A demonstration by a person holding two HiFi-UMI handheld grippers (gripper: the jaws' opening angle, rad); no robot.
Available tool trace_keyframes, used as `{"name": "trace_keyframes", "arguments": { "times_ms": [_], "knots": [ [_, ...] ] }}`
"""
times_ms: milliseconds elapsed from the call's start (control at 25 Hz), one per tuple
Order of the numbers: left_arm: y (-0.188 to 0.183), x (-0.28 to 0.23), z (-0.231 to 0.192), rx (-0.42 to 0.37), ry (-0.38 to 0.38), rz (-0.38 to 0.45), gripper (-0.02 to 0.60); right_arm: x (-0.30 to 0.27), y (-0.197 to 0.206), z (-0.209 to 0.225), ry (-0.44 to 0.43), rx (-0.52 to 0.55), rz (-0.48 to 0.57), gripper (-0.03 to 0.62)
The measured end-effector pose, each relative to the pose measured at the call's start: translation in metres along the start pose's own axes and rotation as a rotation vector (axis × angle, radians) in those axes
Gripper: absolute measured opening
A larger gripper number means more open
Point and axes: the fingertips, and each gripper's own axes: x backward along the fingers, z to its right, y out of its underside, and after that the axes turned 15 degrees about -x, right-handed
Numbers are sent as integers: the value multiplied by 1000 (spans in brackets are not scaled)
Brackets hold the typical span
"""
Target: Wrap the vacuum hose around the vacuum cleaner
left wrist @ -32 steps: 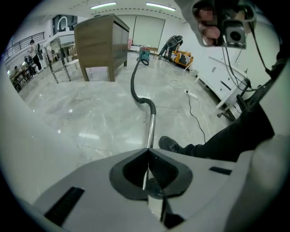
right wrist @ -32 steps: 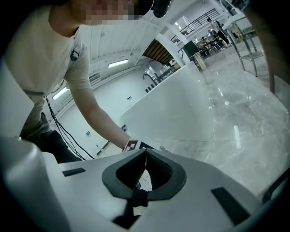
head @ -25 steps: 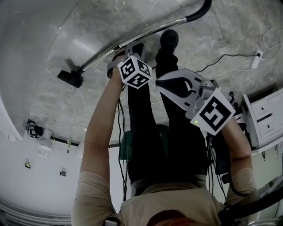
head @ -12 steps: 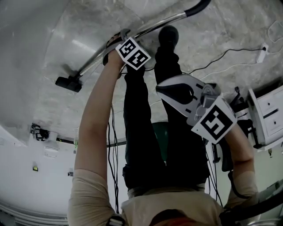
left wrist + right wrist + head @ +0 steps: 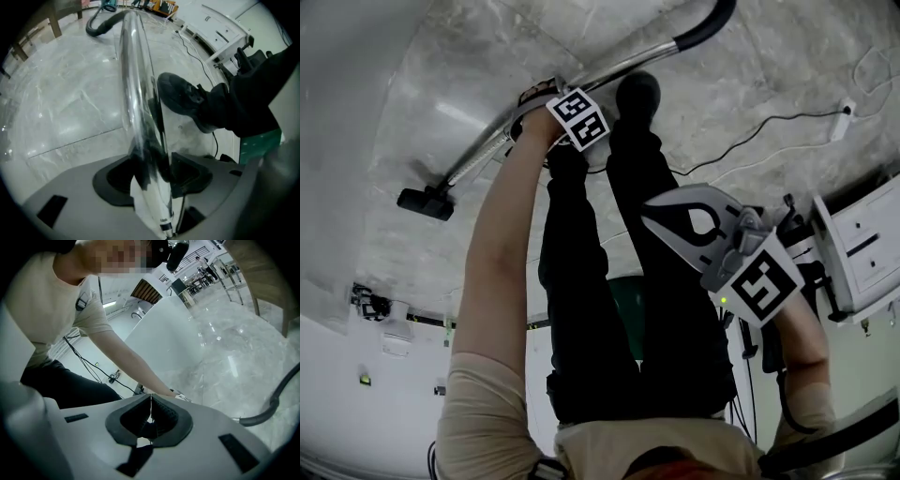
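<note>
While the right gripper is hanging closed and empty, the left gripper, its jaws having just been opening, is straddling the chrome wand on the floor, hose curving off its far end, a shoe crowding one side.

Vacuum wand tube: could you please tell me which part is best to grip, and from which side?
Probably the straight chrome stretch of the wand tube, between floor nozzle and black curved handle: it is round and slim there. It slants low over the floor, so come from above, jaws across it. The left gripper straddles it so, its jaws having just been opening.
</note>
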Motion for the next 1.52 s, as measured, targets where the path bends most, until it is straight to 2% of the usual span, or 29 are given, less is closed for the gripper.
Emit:
{"name": "trace_keyframes", "arguments": {
  "times_ms": [40,80,160,320,560,960,1160,1320,1520],
  "knots": [
    [3,-6,3,-25,16,-25,244,0,1,-1,3,-18,3,3],
    [5,-10,5,-44,29,-41,187,-1,1,-2,2,-35,7,3],
    [7,-12,9,-37,63,-31,161,-1,0,-7,-7,-52,14,3],
    [5,8,5,3,107,35,149,7,-6,-9,4,-62,48,3],
    [3,71,1,10,134,129,144,20,-33,-24,48,-144,204,3],
    [-46,207,-42,-3,69,307,143,52,-49,-65,110,-116,352,3],
    [-62,268,-53,-27,42,337,143,61,-40,-86,173,-111,372,3],
    [-81,311,-54,-54,-6,372,143,72,-43,-102,188,-152,452,3],
    [-119,362,-70,-82,-95,406,141,92,-31,-111,204,-205,503,3]
  ]
}}
